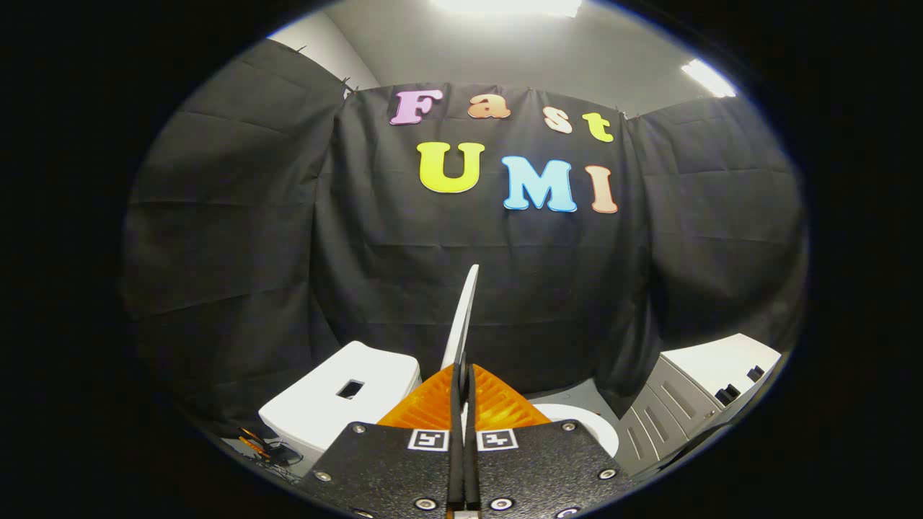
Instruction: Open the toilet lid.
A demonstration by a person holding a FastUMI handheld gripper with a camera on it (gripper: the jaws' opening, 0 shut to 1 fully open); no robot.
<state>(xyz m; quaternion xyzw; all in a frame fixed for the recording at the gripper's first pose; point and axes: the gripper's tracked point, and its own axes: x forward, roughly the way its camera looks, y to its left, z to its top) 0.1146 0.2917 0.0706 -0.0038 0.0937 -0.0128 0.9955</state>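
The gripper (462,371) pinches the white toilet lid (463,317) by its edge, both fingers pressed close on either side of it. The lid stands nearly upright, seen edge-on, rising ahead of the fingers against the black cloth wall (238,238). The white toilet tank (339,400) sits to the left of the fingers, the toilet seat (588,425) curves to their right, and a grey cabinet (692,396) stands farther right.

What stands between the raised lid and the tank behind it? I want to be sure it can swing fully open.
Nothing visible does. The gripper is shut on the toilet lid, which it holds edge-on and nearly upright. The tank sits to the left of the fingers, its top bare except for the flush button. The gap right behind the lid is hidden by the fingers.
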